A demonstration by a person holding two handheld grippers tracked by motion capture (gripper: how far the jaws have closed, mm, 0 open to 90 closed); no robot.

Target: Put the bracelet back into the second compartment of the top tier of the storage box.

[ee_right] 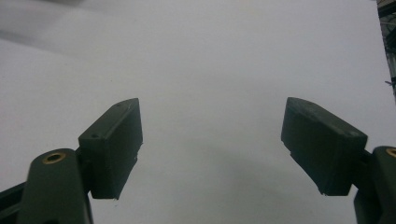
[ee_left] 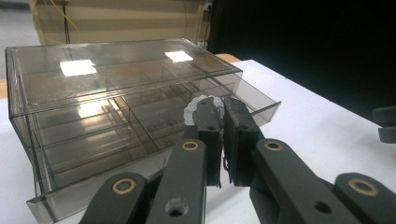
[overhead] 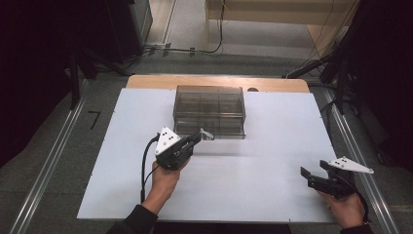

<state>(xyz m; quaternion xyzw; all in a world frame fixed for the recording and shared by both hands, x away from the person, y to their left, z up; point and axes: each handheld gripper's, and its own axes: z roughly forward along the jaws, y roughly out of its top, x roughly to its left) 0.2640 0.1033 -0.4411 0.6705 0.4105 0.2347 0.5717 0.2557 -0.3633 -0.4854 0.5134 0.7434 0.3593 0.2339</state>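
A: Status of the left gripper (ee_left: 219, 122)?

B: Jaws clamped on a small white ridged disc (ee_left: 195, 108), held just in front of the smoky clear organizer box (overhead: 209, 111), whose drawer (ee_left: 254, 100) is pulled partway out.

A: Box location?

B: Far centre of the white counter (overhead: 272, 161).

A: Right gripper (overhead: 311, 178)?

B: Jaws spread wide, nothing between them, near the counter's right edge, well apart from the box.

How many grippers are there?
2. The left gripper is at the clear drawer box, shut on a small white disc; the right gripper sits open near the table's right edge.
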